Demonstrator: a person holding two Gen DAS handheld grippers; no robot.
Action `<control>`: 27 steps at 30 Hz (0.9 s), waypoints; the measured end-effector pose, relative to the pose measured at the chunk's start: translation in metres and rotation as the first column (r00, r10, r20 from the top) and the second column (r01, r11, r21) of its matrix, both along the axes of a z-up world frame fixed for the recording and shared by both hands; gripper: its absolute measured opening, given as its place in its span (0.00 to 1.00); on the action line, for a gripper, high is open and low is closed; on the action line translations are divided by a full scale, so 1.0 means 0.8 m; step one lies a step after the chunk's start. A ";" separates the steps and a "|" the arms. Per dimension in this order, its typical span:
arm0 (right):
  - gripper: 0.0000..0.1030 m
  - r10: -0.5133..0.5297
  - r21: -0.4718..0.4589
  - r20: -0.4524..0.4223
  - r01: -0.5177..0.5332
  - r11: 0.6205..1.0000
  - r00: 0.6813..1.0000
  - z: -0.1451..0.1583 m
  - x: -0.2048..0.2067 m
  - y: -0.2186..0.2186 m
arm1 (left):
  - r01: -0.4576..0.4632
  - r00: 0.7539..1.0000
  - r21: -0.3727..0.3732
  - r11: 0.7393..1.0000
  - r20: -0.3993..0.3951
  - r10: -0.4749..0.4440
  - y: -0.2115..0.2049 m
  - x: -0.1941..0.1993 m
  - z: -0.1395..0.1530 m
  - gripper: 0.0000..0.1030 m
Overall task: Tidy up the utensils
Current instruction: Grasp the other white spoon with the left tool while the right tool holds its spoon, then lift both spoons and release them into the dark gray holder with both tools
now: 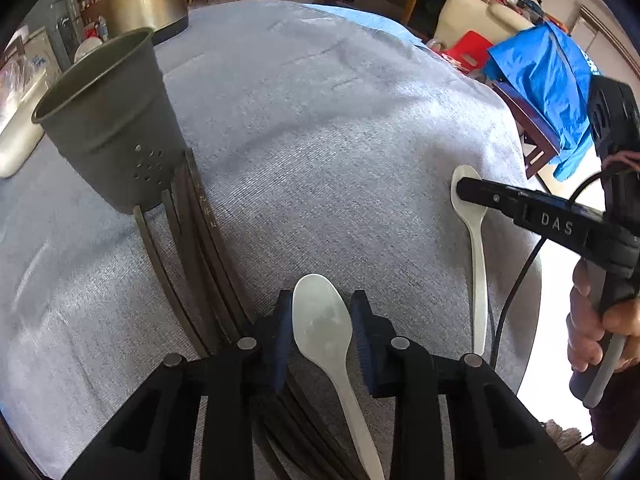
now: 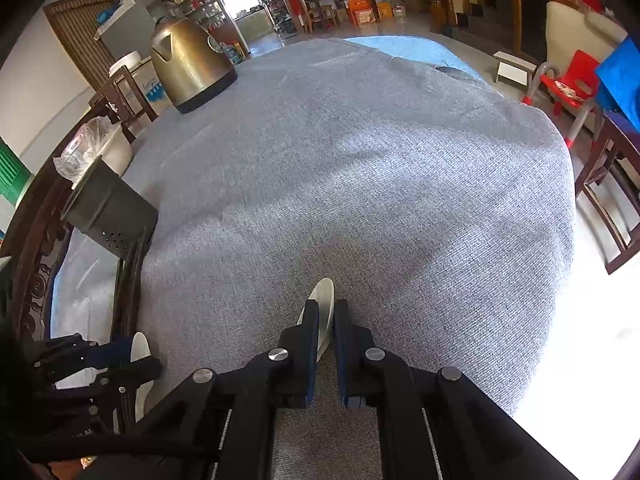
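A white spoon (image 1: 322,328) lies on the grey cloth with its bowl between the blue pads of my left gripper (image 1: 322,296), which press on both edges. A second white spoon (image 1: 478,260) lies to the right. My right gripper (image 1: 464,186) is shut on its bowl, which shows tipped on edge between the pads (image 2: 325,300). A dark metal utensil holder (image 1: 108,120) with drain holes stands at the left. Several dark chopsticks (image 1: 192,260) lie from its base toward my left gripper (image 2: 132,354).
A brass kettle (image 2: 188,68) stands at the far left of the table. A bowl in a plastic bag (image 2: 92,148) sits behind the holder. The table's edge (image 1: 520,184) drops off close to the right spoon. A hand (image 1: 600,320) holds the right gripper. Chairs stand beyond.
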State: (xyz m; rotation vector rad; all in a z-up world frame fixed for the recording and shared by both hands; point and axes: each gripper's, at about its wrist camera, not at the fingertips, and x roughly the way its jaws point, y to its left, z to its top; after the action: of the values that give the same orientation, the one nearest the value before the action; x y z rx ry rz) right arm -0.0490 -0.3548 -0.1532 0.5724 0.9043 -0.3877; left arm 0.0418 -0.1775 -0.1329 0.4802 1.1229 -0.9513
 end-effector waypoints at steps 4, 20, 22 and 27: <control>0.06 0.000 0.020 0.024 -0.001 1.000 1.000 -0.001 -0.001 -0.003 | -0.012 1.000 -0.044 0.999 0.020 0.012 0.000 0.002 0.009 0.29; 0.05 0.064 -0.017 0.209 -0.062 0.998 0.976 0.059 0.033 0.022 | -0.195 0.950 -0.362 0.912 0.161 0.267 0.070 0.064 0.168 0.29; 0.05 0.078 -0.030 0.244 -0.073 0.997 0.967 0.073 0.045 0.027 | -0.244 0.921 -0.394 0.886 0.193 0.339 0.077 0.085 0.185 0.29; 0.05 0.099 -0.077 0.378 -0.075 0.994 0.920 0.124 0.089 0.039 | -0.342 0.834 -0.476 0.811 0.245 0.495 0.092 0.138 0.215 0.29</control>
State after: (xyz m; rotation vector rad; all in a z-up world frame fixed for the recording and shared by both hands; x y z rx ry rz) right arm 0.0221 -0.3234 -0.0543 0.5259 0.5374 -0.2104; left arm 0.1521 -0.1041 0.0390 0.0331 0.6238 -0.6384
